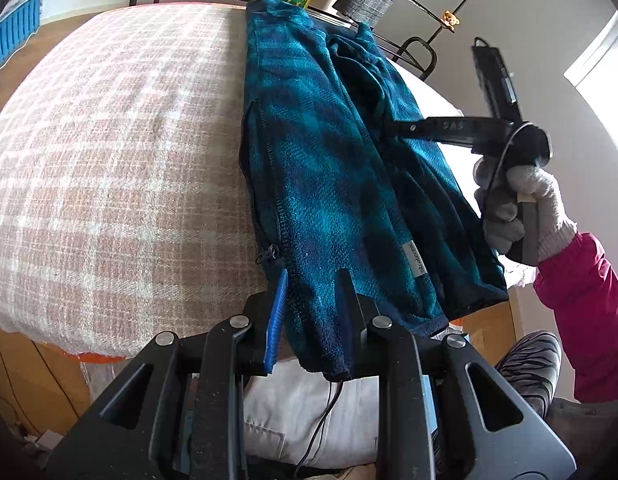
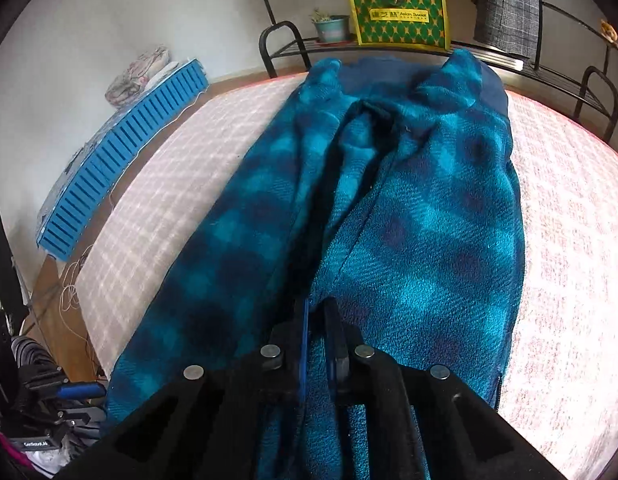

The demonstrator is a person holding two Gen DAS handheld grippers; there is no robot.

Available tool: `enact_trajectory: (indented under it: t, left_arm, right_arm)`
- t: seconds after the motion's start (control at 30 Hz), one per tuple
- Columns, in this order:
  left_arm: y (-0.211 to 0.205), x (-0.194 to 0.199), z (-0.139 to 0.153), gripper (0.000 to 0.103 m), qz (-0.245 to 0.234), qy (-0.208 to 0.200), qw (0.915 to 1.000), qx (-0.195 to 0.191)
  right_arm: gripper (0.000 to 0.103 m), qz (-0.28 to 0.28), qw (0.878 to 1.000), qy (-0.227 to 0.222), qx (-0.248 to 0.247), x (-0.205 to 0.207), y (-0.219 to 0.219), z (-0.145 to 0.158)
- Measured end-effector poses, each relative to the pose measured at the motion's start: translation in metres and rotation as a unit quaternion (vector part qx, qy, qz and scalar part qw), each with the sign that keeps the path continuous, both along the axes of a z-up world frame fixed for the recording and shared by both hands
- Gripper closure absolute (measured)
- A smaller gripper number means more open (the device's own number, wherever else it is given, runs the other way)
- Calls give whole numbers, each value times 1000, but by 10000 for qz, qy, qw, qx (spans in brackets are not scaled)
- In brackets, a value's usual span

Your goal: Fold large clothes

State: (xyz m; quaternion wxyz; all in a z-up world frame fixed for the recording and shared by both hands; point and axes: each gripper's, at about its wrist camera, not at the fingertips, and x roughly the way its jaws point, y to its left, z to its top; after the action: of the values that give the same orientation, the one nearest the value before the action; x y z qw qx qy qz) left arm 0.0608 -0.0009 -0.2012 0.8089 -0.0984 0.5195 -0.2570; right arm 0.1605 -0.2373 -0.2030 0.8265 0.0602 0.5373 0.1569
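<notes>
- The table (image 1: 109, 160) with the checked cloth carries the teal fleece jacket (image 1: 329, 184); its long axis runs away from the person, hem at the near edge.
- The left gripper (image 1: 315, 280) pinches the hem corner, jaws narrow.
- The right gripper (image 2: 319, 308) is nearly closed on a fleece fold mid-garment, nearer the collar.

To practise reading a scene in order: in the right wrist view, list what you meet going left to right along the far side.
Blue slatted crate → potted plant → green and yellow bag → grey checked cloth.
</notes>
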Motion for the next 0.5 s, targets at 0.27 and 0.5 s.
enact_trajectory:
  t: [0.27, 0.5]
  left_arm:
    - [15, 6, 6, 81, 347, -98, 9987, -360]
    - [-8, 10, 3, 77, -54, -38, 9998, 202]
  right_arm:
    - [74, 240, 9982, -424, -362, -30, 1, 22]
    - [70, -394, 9931, -682, -869, -110, -41, 52]
